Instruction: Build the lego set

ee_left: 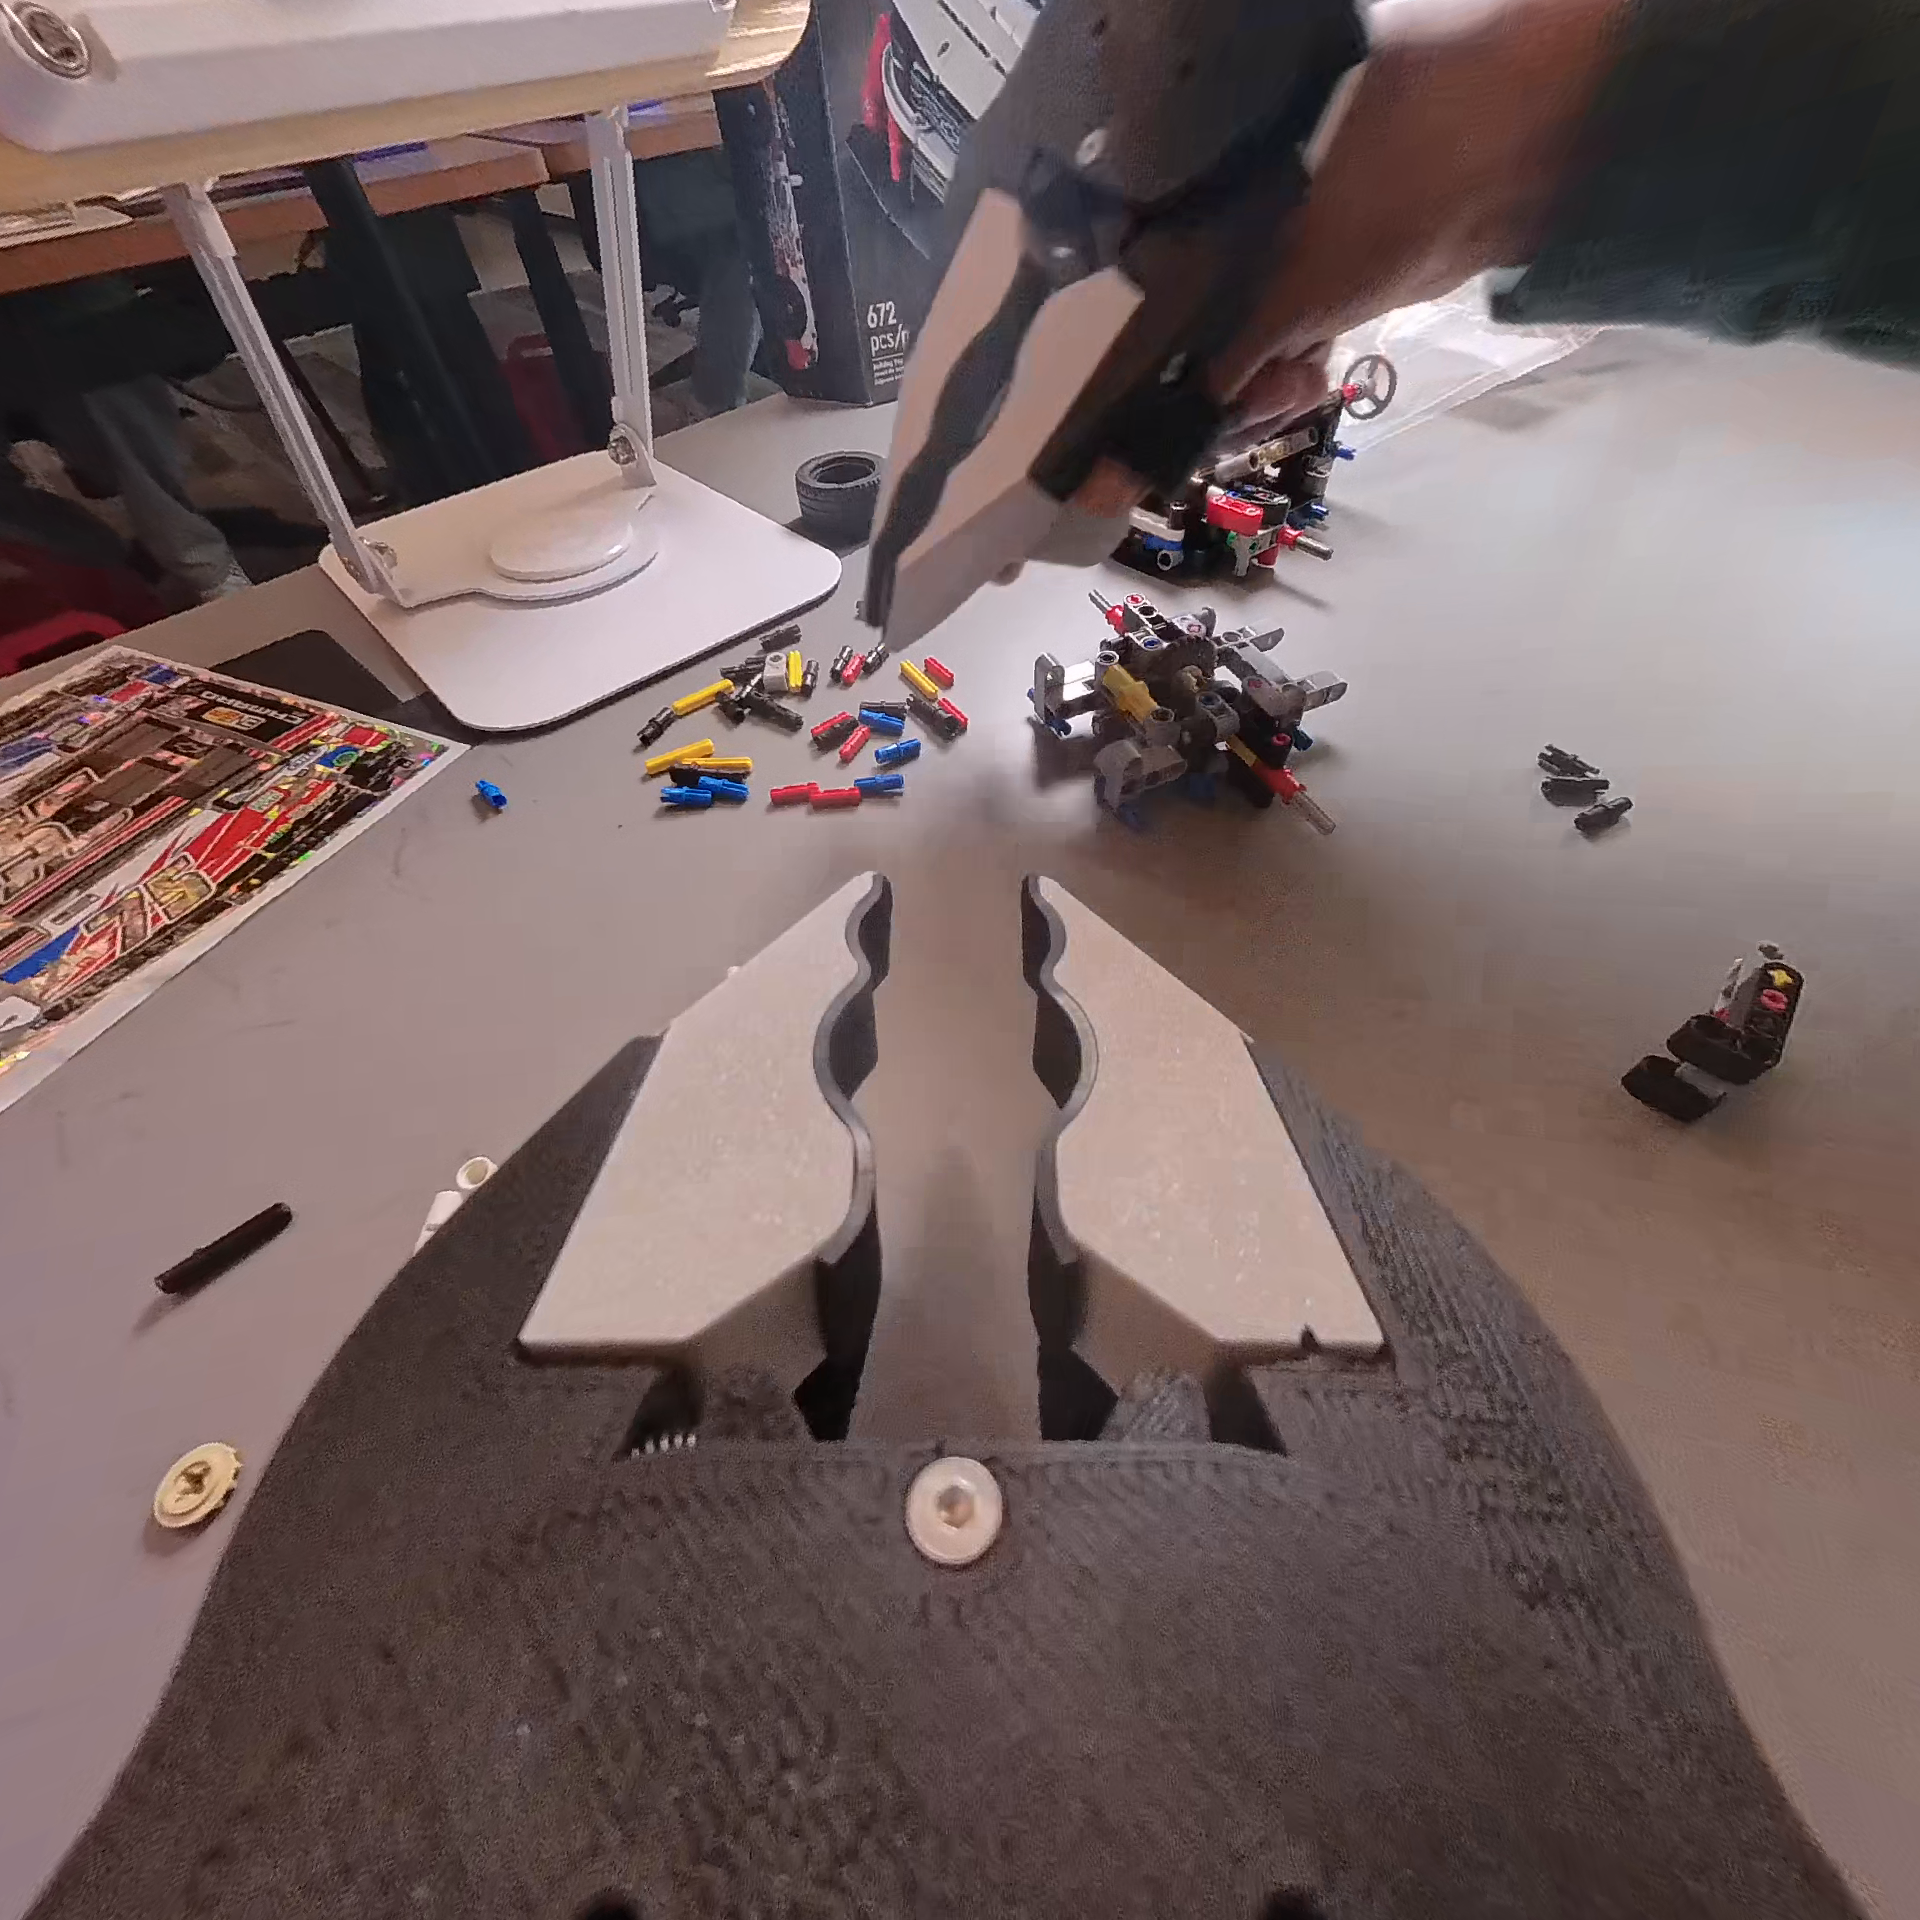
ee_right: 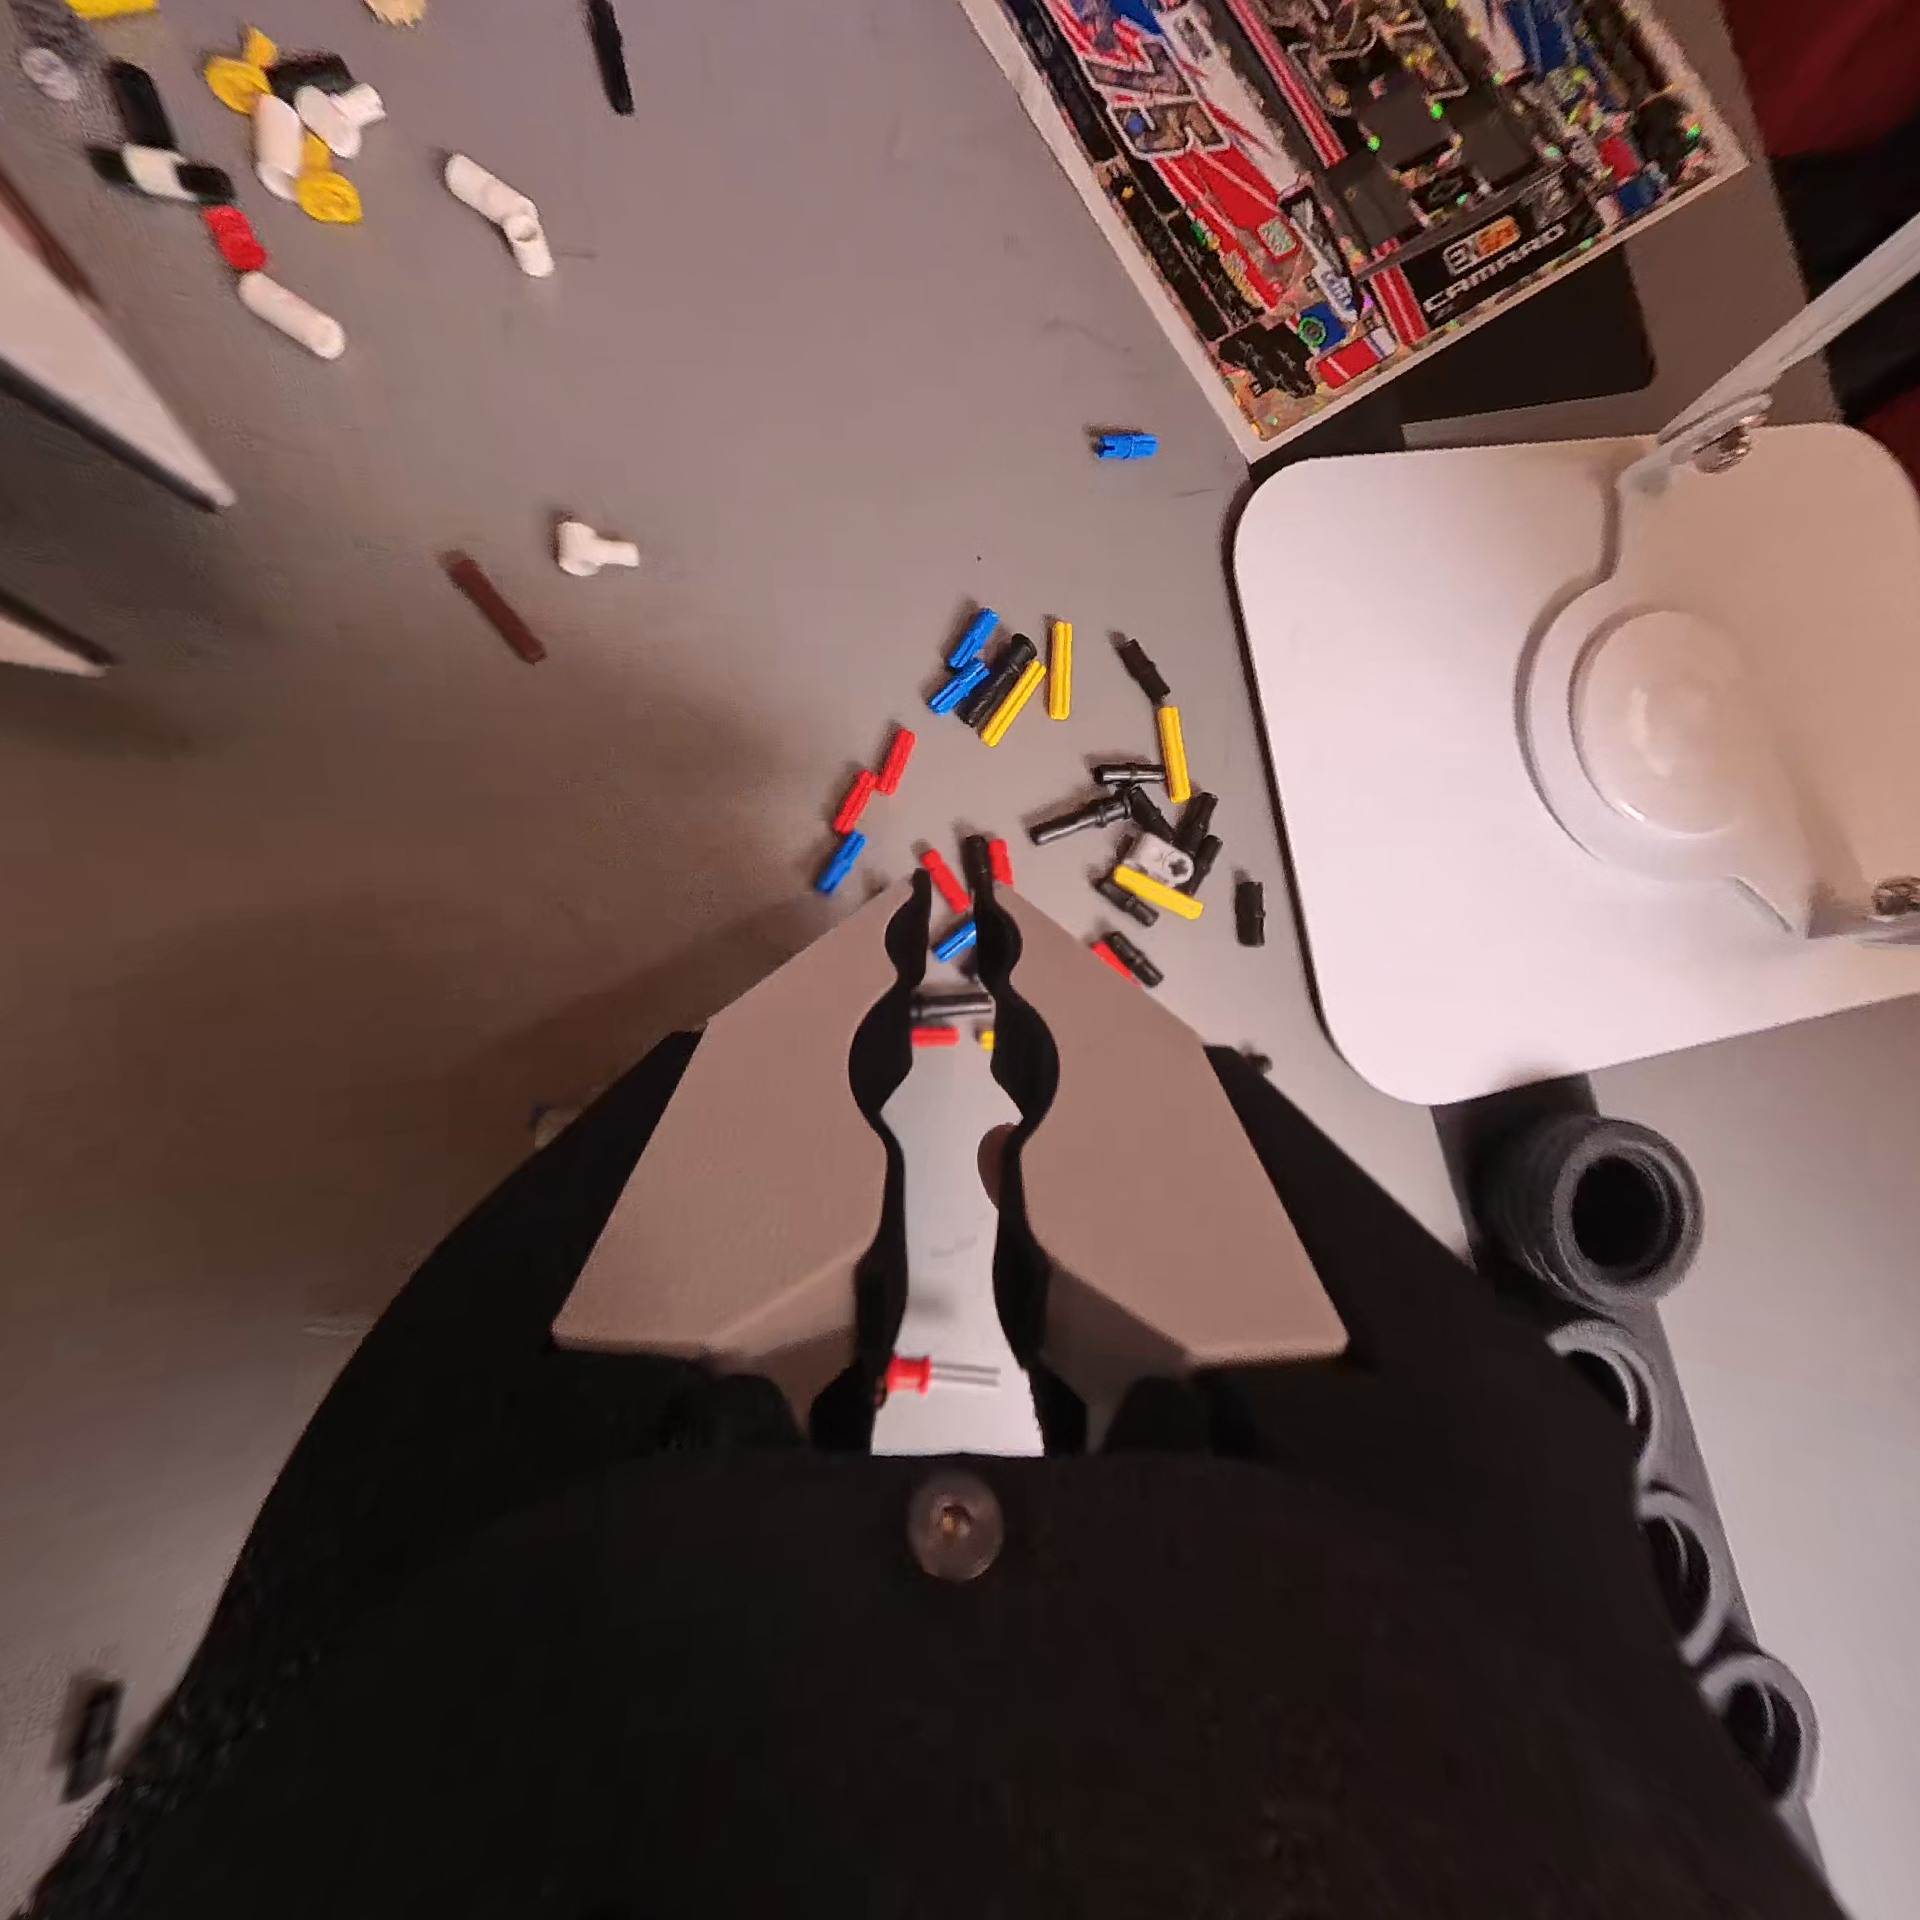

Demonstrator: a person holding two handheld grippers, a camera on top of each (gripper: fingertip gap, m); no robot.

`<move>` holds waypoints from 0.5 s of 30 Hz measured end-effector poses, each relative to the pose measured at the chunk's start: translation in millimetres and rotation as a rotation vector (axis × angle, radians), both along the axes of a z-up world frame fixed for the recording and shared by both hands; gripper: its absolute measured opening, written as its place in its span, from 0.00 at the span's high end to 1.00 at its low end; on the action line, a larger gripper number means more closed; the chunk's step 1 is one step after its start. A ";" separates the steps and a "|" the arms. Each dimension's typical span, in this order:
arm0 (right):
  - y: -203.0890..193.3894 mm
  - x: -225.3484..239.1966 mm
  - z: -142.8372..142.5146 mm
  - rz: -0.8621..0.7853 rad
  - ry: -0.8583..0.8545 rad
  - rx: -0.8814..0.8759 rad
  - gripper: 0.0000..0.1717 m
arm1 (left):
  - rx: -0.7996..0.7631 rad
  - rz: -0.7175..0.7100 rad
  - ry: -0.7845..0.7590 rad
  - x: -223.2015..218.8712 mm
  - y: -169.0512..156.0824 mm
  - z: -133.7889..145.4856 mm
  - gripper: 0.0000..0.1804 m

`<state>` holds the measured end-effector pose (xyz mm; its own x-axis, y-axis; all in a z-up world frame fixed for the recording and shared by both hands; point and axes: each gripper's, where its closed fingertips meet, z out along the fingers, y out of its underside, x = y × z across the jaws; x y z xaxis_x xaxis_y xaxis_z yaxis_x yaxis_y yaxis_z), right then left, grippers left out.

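My left gripper is open and empty, above bare grey table in front of a pile of small red, blue, yellow and black pins. My right gripper points down into that pile. Its jaws stand narrowly apart, and a red pin and a blue pin lie on the table between the fingers. I see no pad pressing on either. In the left wrist view the right gripper, held by a hand, has its tips at the pile's far edge.
A part-built brick assembly stands right of the pile, another behind it. A white lamp base and a sticker sheet lie to the left. Tyres, white connectors and a black sub-assembly are scattered about. About 12 cm separates my left fingertips from my right.
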<state>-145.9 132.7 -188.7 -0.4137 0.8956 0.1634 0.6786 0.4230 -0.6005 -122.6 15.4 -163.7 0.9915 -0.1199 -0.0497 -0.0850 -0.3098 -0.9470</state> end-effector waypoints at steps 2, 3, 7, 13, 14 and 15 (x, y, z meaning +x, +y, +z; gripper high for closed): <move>4.6 -7.1 -12.6 0.014 -0.040 0.007 0.97 | 0.002 -0.005 -0.004 0.8 0.4 0.7 0.87; 7.6 -9.1 -17.8 0.019 -0.056 0.024 0.97 | 0.004 -0.008 -0.006 1.2 0.5 1.5 0.87; 7.8 -10.8 -29.0 0.047 -0.094 0.030 0.97 | 0.011 -0.014 -0.008 1.3 0.9 4.0 0.87; 7.3 -13.4 -31.8 0.065 -0.106 0.035 0.96 | 0.012 -0.016 -0.019 0.8 1.3 4.5 0.87; 6.7 -14.5 -31.7 0.070 -0.105 0.035 0.96 | 0.012 -0.016 -0.019 0.7 1.2 4.4 0.87; 6.7 -15.2 -32.1 0.071 -0.110 0.036 0.96 | 0.011 -0.016 -0.020 0.7 1.2 4.3 0.87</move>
<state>-161.1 139.4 -220.8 -0.4926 0.8581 0.1446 0.7075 0.4917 -0.5077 -122.0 16.6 -159.4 0.9903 -0.1350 -0.0318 -0.0712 -0.2980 -0.9519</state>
